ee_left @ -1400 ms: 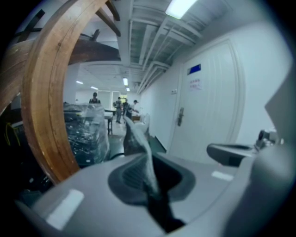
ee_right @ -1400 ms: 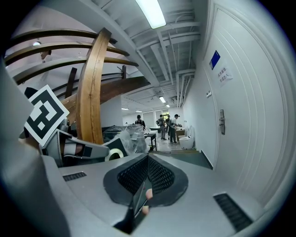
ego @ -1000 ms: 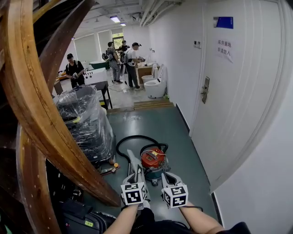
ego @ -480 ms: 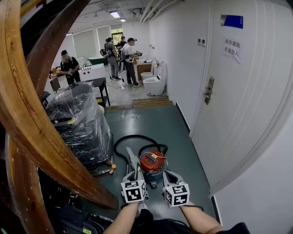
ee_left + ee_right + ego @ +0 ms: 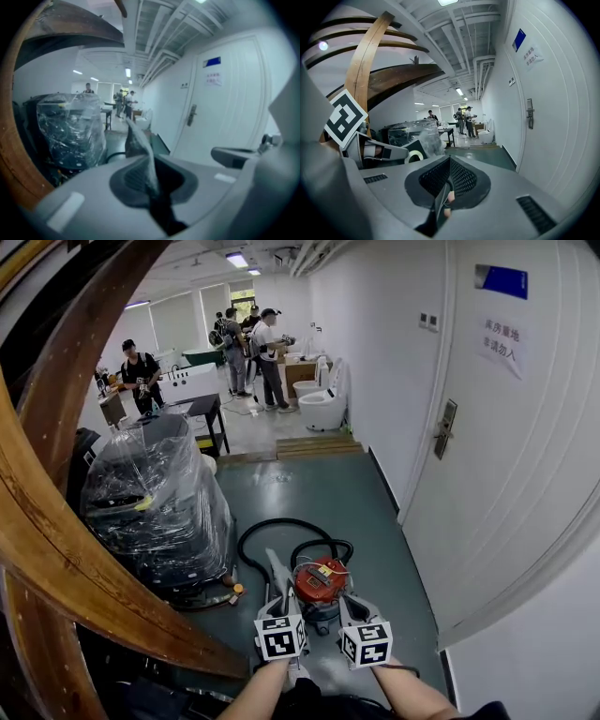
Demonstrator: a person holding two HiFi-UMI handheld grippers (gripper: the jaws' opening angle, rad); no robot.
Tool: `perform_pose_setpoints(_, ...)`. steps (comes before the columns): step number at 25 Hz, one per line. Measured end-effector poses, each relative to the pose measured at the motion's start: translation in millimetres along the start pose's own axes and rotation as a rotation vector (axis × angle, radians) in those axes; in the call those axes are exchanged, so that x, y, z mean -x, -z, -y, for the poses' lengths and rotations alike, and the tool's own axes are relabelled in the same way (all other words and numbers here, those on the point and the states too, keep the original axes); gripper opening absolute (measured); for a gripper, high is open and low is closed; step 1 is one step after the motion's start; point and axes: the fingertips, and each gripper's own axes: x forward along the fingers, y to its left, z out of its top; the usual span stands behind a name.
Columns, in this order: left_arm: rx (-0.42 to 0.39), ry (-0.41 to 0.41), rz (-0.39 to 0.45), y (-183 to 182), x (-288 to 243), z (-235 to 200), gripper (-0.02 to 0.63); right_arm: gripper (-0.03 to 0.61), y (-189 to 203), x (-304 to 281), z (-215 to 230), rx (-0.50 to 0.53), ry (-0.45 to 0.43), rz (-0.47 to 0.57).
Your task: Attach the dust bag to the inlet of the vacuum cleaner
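Head view looks steeply down on a green floor (image 5: 309,488) where the vacuum cleaner (image 5: 319,579), a small round one with an orange-red top, sits with its black hose (image 5: 281,524) looped behind it. The left tool (image 5: 278,604) is clamped on the dust bag (image 5: 274,568), a limp grey bag that sticks up and forward from its jaws, just left of the vacuum cleaner and not on it. In the left gripper view the jaws pinch the bag's lower end and the grey material rises above them. The right tool (image 5: 349,604) hangs just beside the left one, at the near right side of the vacuum cleaner. In the right gripper view its jaws are pressed together, and only a thin sliver that cannot be made out shows in the seam. That view also shows a black card (image 5: 412,152) with a white ring just beside the left tool; whether it belongs to the bag cannot be told. A plastic-wrapped bundle (image 5: 155,512) stands left of the hose, with a curved wooden beam (image 5: 56,521) sweeping across in front of it. A white door (image 5: 506,456) fills the right wall. Far down the room are a toilet (image 5: 323,409) and several people (image 5: 267,357).
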Motion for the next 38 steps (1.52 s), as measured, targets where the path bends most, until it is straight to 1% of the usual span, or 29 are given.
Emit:
perform_pose_setpoints(5, 0.001, 0.001, -0.010, -18, -29, -24, 0.026, -0.002, -9, -41, -3, -0.002, -0.005, -0.014)
perform_pose_setpoints(8, 0.017, 0.006, -0.020, -27, -48, -40, 0.026, -0.002, -16, -64, -6, 0.002, -0.004, -0.023)
perform_pose_setpoints(12, 0.036, 0.018, -0.031, -34, -70, -59, 0.026, -0.002, -21, -90, -13, 0.030, -0.005, -0.041)
perform_pose_setpoints(17, 0.061, 0.039, -0.029, -43, -99, -78, 0.025, -0.002, -32, -122, -11, 0.060, 0.020, -0.056)
perform_pose_setpoints(21, 0.081, 0.040, -0.037, -44, -118, -93, 0.025, -0.002, -37, -139, -9, 0.074, 0.041, -0.069)
perform_pose_setpoints(25, 0.110, 0.035, -0.058, -39, -130, -100, 0.025, -0.002, -34, -151, -2, 0.088, 0.042, -0.100)
perform_pose_setpoints(28, 0.121, 0.017, -0.080, -33, -138, -104, 0.025, -0.002, -28, -161, 6, 0.083, 0.034, -0.122)
perform_pose_setpoints(32, 0.136, -0.021, -0.094, -28, -149, -104, 0.025, -0.002, -22, -176, 19, 0.088, -0.002, -0.150)
perform_pose_setpoints(35, 0.157, -0.077, -0.107, -20, -156, -110, 0.026, -0.002, -17, -192, 28, 0.082, -0.044, -0.179)
perform_pose_setpoints(38, 0.179, -0.131, -0.134, -10, -160, -114, 0.026, -0.002, -16, -204, 34, 0.100, -0.088, -0.201)
